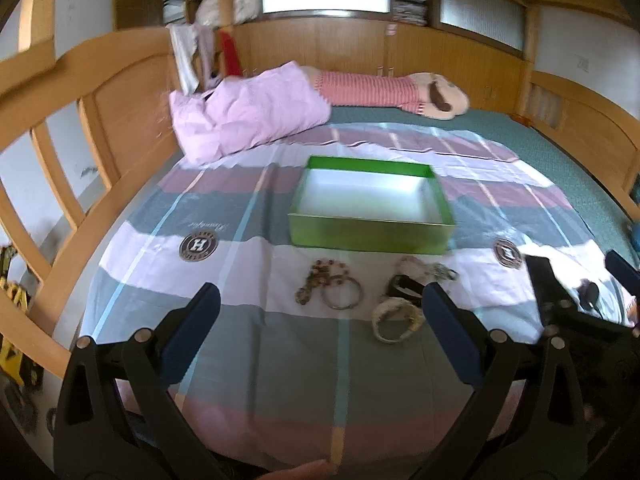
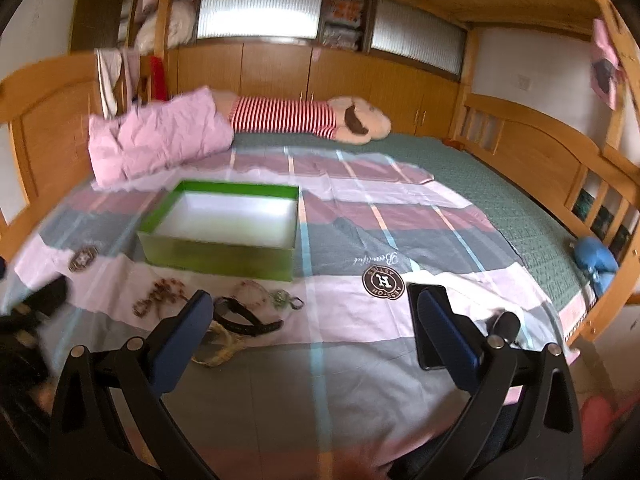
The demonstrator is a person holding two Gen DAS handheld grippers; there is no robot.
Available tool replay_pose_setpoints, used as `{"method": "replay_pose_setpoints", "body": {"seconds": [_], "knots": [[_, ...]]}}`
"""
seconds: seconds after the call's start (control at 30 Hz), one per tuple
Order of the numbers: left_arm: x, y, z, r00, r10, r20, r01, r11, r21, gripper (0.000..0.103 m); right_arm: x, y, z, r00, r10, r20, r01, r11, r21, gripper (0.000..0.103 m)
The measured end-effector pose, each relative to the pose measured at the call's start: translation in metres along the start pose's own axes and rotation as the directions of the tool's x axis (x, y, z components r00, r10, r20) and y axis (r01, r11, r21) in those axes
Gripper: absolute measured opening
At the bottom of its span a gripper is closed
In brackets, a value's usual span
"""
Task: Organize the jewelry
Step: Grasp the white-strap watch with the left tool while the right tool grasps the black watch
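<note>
The left gripper (image 1: 320,300) hung above the striped bedsheet (image 1: 280,360) with its blue-padded fingers spread wide and nothing between them. The right gripper (image 2: 308,304) was spread just as wide and also held nothing; a dark flat object lay just behind its right finger, too indistinct to name.

In the left wrist view the green box (image 1: 370,234) sat at twelve o'clock from the gripper, open, its white inside bare. The jewelry lay on the sheet between box and fingertips: a brown beaded strand (image 1: 320,280) at about eleven o'clock, a silver bangle (image 1: 343,294) touching it, a black watch (image 1: 404,286) at one o'clock near the right finger, a pale woven bracelet (image 1: 394,320) just below the watch, and a tangle of pinkish and greenish pieces (image 1: 426,268) close to the box's front wall.

In the right wrist view the same box stood at eleven o'clock and the jewelry at nine to ten o'clock, by the left finger.

A round dark badge (image 1: 195,245) on the sheet carried a large "H" with small ring lettering too fine to read there; in the right wrist view a matching badge (image 2: 383,281) appeared upside down, its ring text seemingly "HOUSTON ASTROS", with cursive script (image 2: 376,259) above it, likely "Beautiful".

A pink pillow (image 1: 248,114) and a striped plush toy (image 1: 392,90) lay at the far side of the bed.
</note>
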State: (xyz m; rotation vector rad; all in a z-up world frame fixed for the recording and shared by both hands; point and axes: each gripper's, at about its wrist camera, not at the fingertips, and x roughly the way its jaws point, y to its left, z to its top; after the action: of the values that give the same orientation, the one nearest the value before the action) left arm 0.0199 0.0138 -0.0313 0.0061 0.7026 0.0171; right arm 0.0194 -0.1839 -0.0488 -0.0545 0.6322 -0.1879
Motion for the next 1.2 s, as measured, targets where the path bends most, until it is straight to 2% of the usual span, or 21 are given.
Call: {"method": "replay_pose_setpoints", "body": {"seconds": [0.13,0.2,0.23,0.27,0.33,0.43,0.5,0.63,0.73,0.8,0.87,0.93,0.97,1.03,1.13,1.2], "knots": [[0.042,0.015,0.006,0.995,0.033,-0.09,-0.032,0.999,0.015,0.099,0.056,-0.026,-0.002,0.984,0.04,-0.174,-0.033,0.998,0.044,0.1],[0.063,0.022,0.006,0.988,0.017,-0.154,-0.015,1.0,0.014,0.099,0.084,-0.033,-0.009,0.956,0.089,-0.278,-0.068,0.994,0.084,0.1],[0.073,0.023,0.004,0.983,0.008,-0.181,-0.006,1.0,0.013,0.099,0.094,-0.033,-0.013,0.946,0.114,-0.304,-0.089,0.992,0.092,0.096],[0.083,0.024,0.002,0.978,0.002,-0.209,0.0,1.0,0.012,0.099,0.101,-0.031,-0.017,0.938,0.125,-0.324,-0.101,0.991,0.091,0.094],[0.103,0.022,-0.003,0.964,-0.012,-0.266,0.014,1.0,0.007,0.099,0.113,-0.022,-0.024,0.924,0.146,-0.354,-0.124,0.989,0.084,0.08],[0.129,0.018,-0.014,0.934,-0.071,-0.35,0.063,0.997,-0.034,0.086,0.133,-0.007,-0.025,0.91,0.182,-0.374,-0.16,0.983,0.088,0.064],[0.141,0.007,-0.021,0.914,-0.123,-0.385,0.116,0.992,-0.043,0.084,0.148,0.002,-0.021,0.903,0.197,-0.383,-0.177,0.98,0.087,0.064],[0.163,-0.021,-0.032,0.891,-0.154,-0.427,0.165,0.986,-0.012,0.083,0.173,0.02,-0.012,0.896,0.185,-0.402,-0.18,0.982,0.05,0.064],[0.176,-0.04,-0.035,0.879,-0.15,-0.452,0.178,0.984,0.019,0.081,0.189,0.031,-0.009,0.874,0.211,-0.437,-0.219,0.975,0.032,0.063],[0.185,-0.046,-0.037,0.867,-0.149,-0.475,0.182,0.983,0.024,0.074,0.2,0.039,-0.01,0.851,0.239,-0.467,-0.258,0.966,0.024,0.059],[0.196,-0.051,-0.042,0.849,-0.155,-0.504,0.19,0.982,0.017,0.06,0.208,0.048,-0.014,0.838,0.233,-0.494,-0.269,0.963,-0.002,0.058],[0.205,-0.052,-0.047,0.832,-0.161,-0.531,0.191,0.982,0.003,0.049,0.216,0.054,-0.02,0.823,0.227,-0.52,-0.276,0.961,-0.018,0.044],[0.208,-0.051,-0.049,0.829,-0.158,-0.537,0.187,0.982,0.0,0.046,0.22,0.055,-0.023,0.818,0.217,-0.533,-0.272,0.962,-0.026,0.042],[0.21,-0.051,-0.049,0.835,-0.154,-0.528,0.185,0.983,0.006,0.041,0.221,0.057,-0.025,0.829,0.194,-0.524,-0.259,0.964,-0.053,0.031],[0.208,-0.049,-0.049,0.843,-0.136,-0.52,0.17,0.985,0.018,0.013,0.217,0.053,-0.026,0.835,0.194,-0.515,-0.261,0.963,-0.06,0.018],[0.207,-0.043,-0.048,0.836,-0.158,-0.525,0.181,0.983,-0.007,0.007,0.212,0.046,-0.027,0.832,0.202,-0.517,-0.264,0.963,-0.047,0.009]]}}
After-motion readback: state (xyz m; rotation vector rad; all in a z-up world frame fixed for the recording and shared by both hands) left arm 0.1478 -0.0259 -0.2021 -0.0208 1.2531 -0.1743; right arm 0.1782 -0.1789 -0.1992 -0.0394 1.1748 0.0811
